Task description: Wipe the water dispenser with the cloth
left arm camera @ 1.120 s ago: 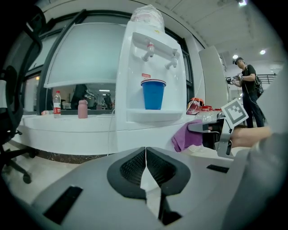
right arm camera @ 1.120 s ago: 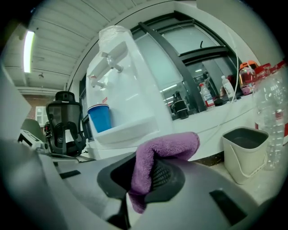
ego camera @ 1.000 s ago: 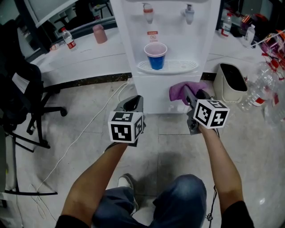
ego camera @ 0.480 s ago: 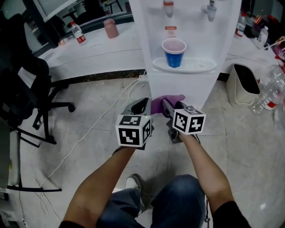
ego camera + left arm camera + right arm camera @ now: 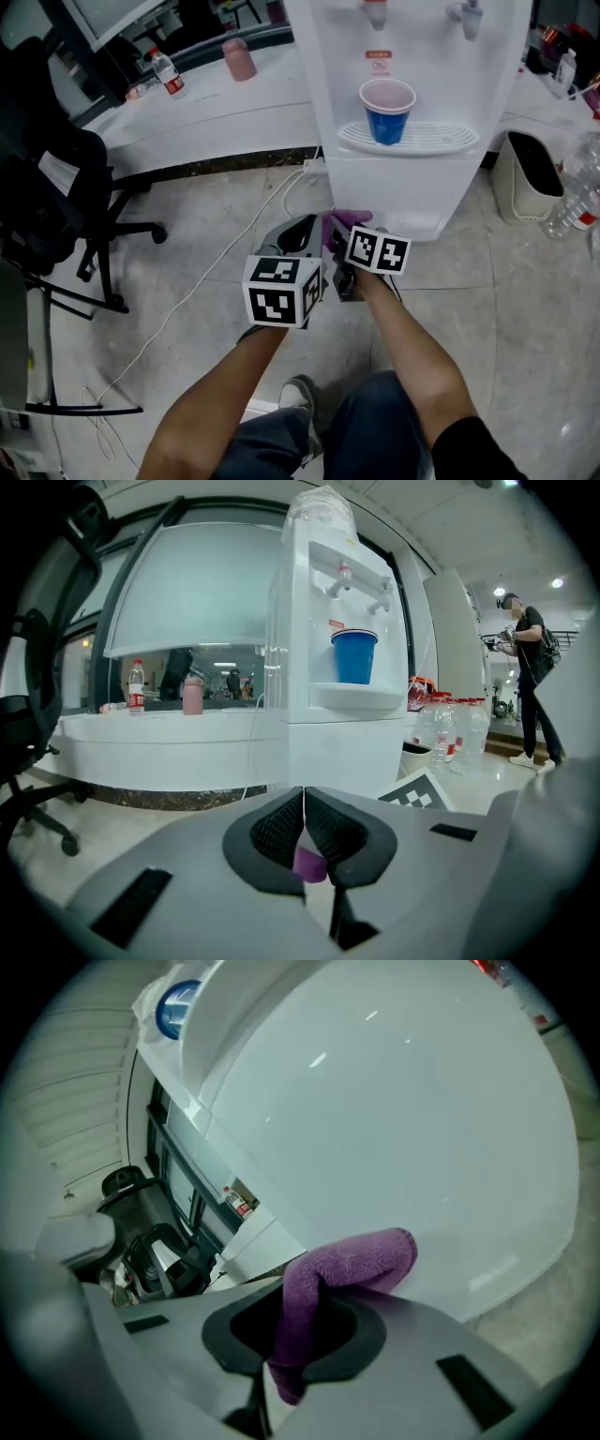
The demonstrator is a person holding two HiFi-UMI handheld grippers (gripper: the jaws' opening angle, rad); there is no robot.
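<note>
The cloth (image 5: 352, 1260), purple and bunched, sits clamped between the jaws of the right gripper (image 5: 302, 1327). A fold sticks out past the jaw tips and a tail hangs down behind them. Just ahead of those tips stands the white lower front panel of the water dispenser (image 5: 403, 192). The fold is at the panel or a hair short of it; I cannot tell whether it touches.

The left gripper (image 5: 305, 819) is just beside the right one, its jaws closed with the tips meeting. A purple scrap shows in the gap below the tips, and I cannot tell whether it is caught there or only seen through. Well above both sets of jaws, a blue cup (image 5: 387, 111) stands on the drip tray (image 5: 450, 141).

The step in hand looks like wiping low on the dispenser's front. The next move calls for pressing the fold flat against the panel and sweeping it across. The grip must stay firm so the cloth does not slip, and the sweep should keep clear of the cup.
</note>
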